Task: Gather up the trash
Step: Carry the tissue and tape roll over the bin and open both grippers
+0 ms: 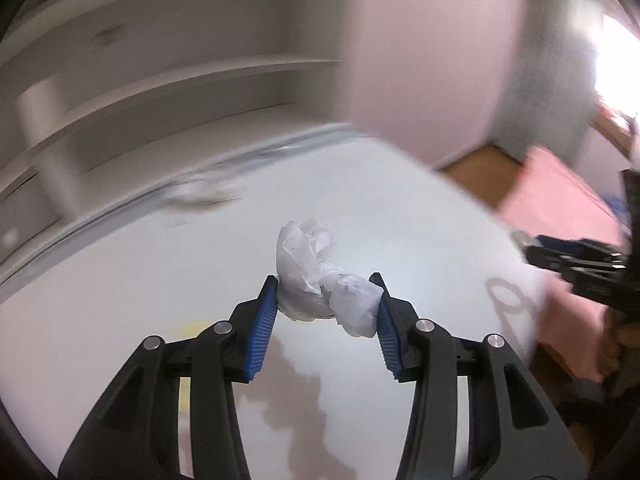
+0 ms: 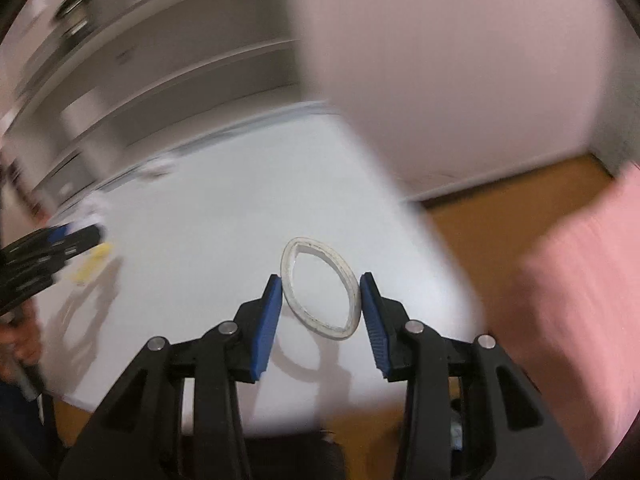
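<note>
My left gripper (image 1: 324, 280) is shut on a crumpled wad of white paper (image 1: 304, 256), held above the white table (image 1: 140, 280). Its blue pads press the wad from both sides. My right gripper (image 2: 320, 278) is shut on a thin white ring (image 2: 328, 328), squeezed into an oval between the blue pads, over the table's right part (image 2: 220, 220). Each gripper shows in the other's view: the right gripper (image 1: 568, 256) at the right edge, the left gripper (image 2: 60, 236) at the left edge. Both views are motion-blurred.
A yellow scrap (image 2: 94, 264) and blurred white scraps (image 2: 160, 166) lie on the table. White shelving (image 1: 160, 80) stands behind it. A pale cabinet side (image 2: 440, 80), wooden floor (image 2: 500, 208) and a pink surface (image 2: 580, 300) are to the right. A hand (image 2: 20, 344) grips the left tool.
</note>
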Available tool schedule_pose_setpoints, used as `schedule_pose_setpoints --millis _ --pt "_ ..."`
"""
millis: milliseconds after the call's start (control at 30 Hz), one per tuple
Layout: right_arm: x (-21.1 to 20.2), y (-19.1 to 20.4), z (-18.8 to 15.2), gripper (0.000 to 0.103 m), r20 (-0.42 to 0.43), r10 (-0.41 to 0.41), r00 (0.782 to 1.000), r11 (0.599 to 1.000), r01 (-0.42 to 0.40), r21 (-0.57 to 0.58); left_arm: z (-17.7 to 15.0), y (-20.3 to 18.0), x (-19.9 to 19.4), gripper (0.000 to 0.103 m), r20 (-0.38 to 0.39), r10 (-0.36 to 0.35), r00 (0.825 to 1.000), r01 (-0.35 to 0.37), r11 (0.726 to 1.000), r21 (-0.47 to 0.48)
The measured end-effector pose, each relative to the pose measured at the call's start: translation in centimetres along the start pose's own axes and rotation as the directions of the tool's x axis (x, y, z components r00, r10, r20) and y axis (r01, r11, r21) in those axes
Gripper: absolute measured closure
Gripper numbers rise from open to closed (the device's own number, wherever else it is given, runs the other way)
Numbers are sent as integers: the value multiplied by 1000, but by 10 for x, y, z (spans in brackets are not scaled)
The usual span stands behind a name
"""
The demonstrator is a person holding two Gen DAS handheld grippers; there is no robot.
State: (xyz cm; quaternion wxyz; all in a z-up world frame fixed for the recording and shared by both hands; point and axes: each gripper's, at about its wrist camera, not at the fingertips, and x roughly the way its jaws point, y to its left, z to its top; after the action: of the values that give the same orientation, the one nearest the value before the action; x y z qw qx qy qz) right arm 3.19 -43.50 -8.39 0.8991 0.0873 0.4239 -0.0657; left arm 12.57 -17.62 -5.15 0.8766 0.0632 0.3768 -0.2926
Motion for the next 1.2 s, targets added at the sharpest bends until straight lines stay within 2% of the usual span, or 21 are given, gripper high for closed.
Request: schedule_pose_setpoints --millis 100,133,200,267,367,467,600,767,933,1200 --pt "-28 -76 -36 63 8 -166 986 979 164 120 3 -89 9 58 -7 -133 991 132 985 114" --pt "-34 -102 -51 63 -7 -198 980 966 196 169 0 -121 13 58 -16 -177 984 177 972 155" --pt "-42 -144 -77 63 -42 -254 966 937 256 238 -8 -174 25 58 -53 -263 963 268 940 211" --pt "-45 -177 -99 63 -91 -287 954 910 301 284 -21 -224 41 58 -103 -339 935 355 901 248" --pt "-42 -211 -126 63 -149 -312 938 876 345 338 -42 -277 76 58 -172 -394 903 428 860 278" --pt "-31 -249 -155 63 -227 -323 919 839 389 381 -68 -314 115 58 -255 -395 883 459 841 288" --pt "-7 -274 -183 63 -318 -292 902 817 409 407 -96 -338 162 58 -331 -374 867 469 837 282" --pt "22 -281 -200 63 -400 -219 890 831 385 403 -120 -355 215 58 -421 -345 839 471 847 245" --pt "25 -283 -207 62 -410 -211 887 838 380 391 -136 -361 225 58 -454 -331 827 475 845 248" --pt "20 -280 -206 62 -415 -200 887 839 374 394 -140 -366 220 58 -458 -332 825 480 839 256"
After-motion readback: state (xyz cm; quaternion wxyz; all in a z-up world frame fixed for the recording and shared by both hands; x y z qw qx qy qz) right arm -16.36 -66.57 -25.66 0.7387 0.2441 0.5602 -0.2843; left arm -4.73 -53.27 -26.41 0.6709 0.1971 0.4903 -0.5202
